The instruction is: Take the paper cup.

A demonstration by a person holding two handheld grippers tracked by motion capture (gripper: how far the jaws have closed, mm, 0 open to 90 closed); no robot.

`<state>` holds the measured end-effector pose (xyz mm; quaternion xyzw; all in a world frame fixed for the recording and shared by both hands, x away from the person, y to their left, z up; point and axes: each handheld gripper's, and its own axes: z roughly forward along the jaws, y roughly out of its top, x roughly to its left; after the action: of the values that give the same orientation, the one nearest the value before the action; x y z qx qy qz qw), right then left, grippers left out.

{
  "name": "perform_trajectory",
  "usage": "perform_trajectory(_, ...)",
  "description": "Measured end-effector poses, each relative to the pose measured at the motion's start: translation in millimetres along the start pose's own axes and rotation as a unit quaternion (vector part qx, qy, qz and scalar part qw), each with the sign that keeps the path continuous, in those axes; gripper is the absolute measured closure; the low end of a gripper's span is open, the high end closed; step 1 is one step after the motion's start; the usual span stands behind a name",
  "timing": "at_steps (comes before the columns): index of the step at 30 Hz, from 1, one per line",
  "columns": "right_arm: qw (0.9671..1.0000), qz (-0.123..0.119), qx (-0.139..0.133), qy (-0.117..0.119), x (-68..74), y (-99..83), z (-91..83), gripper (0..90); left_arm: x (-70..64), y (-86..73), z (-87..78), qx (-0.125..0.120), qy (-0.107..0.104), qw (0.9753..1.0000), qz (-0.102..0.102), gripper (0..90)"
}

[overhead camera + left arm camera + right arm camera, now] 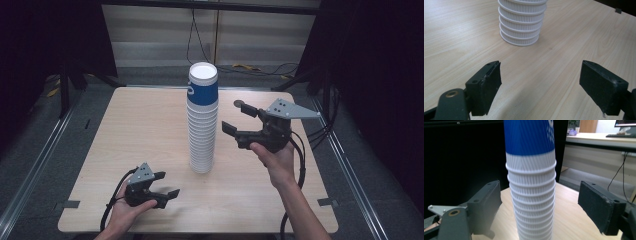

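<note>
Left gripper [167,185] rests wide open, empty. Right gripper [235,117], open, faces the cup stack [202,120]. An off-centre squeeze could topple it.

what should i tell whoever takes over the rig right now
Left gripper: open, holding nothing, low over the table's near edge, aimed at the foot of the cup stack but apart from it.
Right gripper: open, raised beside the stack's right side, jaws facing it at about mid height, not touching.
Stack: upright near the table's middle, many nested white ribbed cups, the top one showing a blue band.
Done: no cup shows as separated; every cup seen sits in the stack.
Left: probably close the right gripper on the upper cups and steady the base with the left.
</note>
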<state>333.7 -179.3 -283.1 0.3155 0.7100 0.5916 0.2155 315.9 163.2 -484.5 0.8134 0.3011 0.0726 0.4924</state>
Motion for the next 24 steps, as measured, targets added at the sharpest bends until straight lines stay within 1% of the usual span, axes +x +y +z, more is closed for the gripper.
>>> perform_trajectory(4, 0.9999, -0.012, 0.000, 0.000, -0.5, 11.8, 2.5, 17.4, 0.7, -0.2, 0.5, 0.001, 0.002, 1.0000, -0.003, 17.7)
perform_trajectory(5, 0.9999, -0.012, 0.000, 0.000, -0.5, 11.8, 2.5, 17.4, 0.7, -0.2, 0.5, 0.001, 0.002, 1.0000, -0.003, 17.7)
perform_trajectory(6, 0.9999, -0.015, 0.004, 0.001, -1.2, 17.4, 5.3, 16.9, 0.7, -0.2, 0.5, 0.000, 0.001, 1.0000, -0.003, 17.7)
perform_trajectory(10, 0.9999, -0.017, 0.005, 0.002, -1.8, 23.0, 8.8, 16.8, 0.4, -0.2, 0.7, 0.000, -0.002, 1.0000, -0.002, 17.7)
perform_trajectory(11, 0.9999, -0.012, 0.001, 0.004, -1.9, 25.9, 10.3, 16.8, 0.1, -0.3, 0.5, 0.000, 0.000, 1.0000, -0.002, 17.7)
perform_trajectory(15, 0.9999, -0.015, -0.003, 0.006, 0.0, 27.5, 11.3, 16.7, 0.3, -0.4, 0.0, 0.000, 0.000, 1.0000, -0.001, 17.7)
perform_trajectory(17, 0.9999, -0.011, -0.007, 0.008, 0.5, 31.4, 13.9, 15.6, 0.1, -0.5, 0.5, 0.000, -0.002, 1.0000, -0.001, 17.7)
perform_trajectory(19, 0.9998, -0.007, -0.005, 0.019, -0.6, 35.1, 17.2, 15.0, -0.3, -0.4, 0.3, 0.000, -0.002, 1.0000, -0.001, 17.7)
perform_trajectory(20, 0.9998, -0.007, -0.005, 0.019, -0.6, 35.1, 17.2, 15.0, -0.3, -0.4, 0.3, 0.000, -0.002, 1.0000, -0.001, 17.7)
perform_trajectory(21, 0.9997, -0.006, -0.005, 0.022, -0.6, 38.1, 22.1, 14.8, -0.1, -0.3, 0.3, 0.001, -0.002, 1.0000, -0.001, 17.7)
perform_trajectory(23, 0.9997, -0.008, -0.007, 0.022, -0.1, 40.6, 25.5, 14.8, 0.4, -0.4, 0.8, 0.001, -0.005, 1.0000, -0.004, 17.8)
perform_trajectory(24, 0.9997, -0.013, -0.005, 0.020, 0.3, 42.2, 27.6, 14.8, 0.5, -0.4, 0.9, 0.002, -0.004, 1.0000, -0.004, 17.9)
